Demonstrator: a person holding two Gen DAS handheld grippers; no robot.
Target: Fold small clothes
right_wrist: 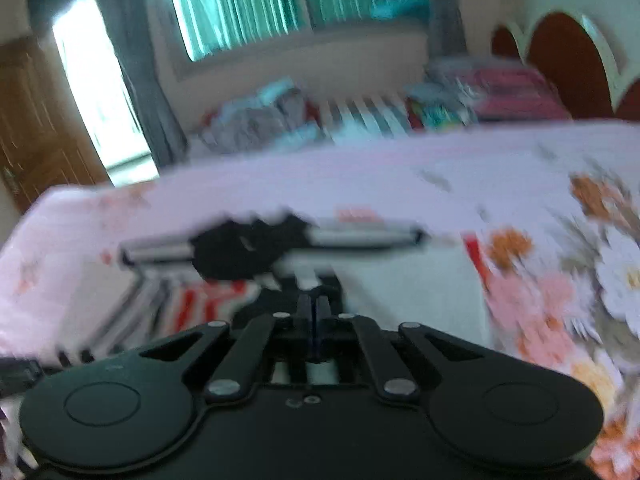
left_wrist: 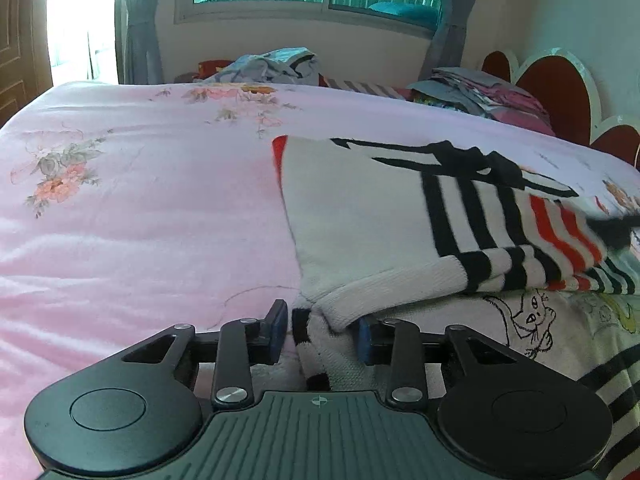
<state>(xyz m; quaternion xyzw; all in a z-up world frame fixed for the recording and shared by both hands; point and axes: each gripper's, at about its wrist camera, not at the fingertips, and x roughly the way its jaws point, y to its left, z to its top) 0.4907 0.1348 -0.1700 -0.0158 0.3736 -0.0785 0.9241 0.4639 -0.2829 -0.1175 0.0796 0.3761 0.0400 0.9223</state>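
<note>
Both grippers hang low over one pink bedspread (left_wrist: 140, 208). Left gripper (left_wrist: 323, 330) has its jaws part-way apart, with a bunched white-and-black edge of the sweater (left_wrist: 360, 216) between the blue pads (left_wrist: 278, 334); whether they press it I cannot tell. Right gripper (right_wrist: 313, 312) has its jaws together at the sweater's (right_wrist: 412, 292) near edge; blur hides whether cloth is pinched. One sweater, white with black and red stripes, lies partly folded on the bed's right half in the left view. Two clothes heaps sit at the far edge: a loose grey-blue pile (left_wrist: 276, 65) and a folded stack (left_wrist: 480, 94) near the headboard (left_wrist: 560, 96). Left of the sweater, bare bedspread runs to the edge.
</note>
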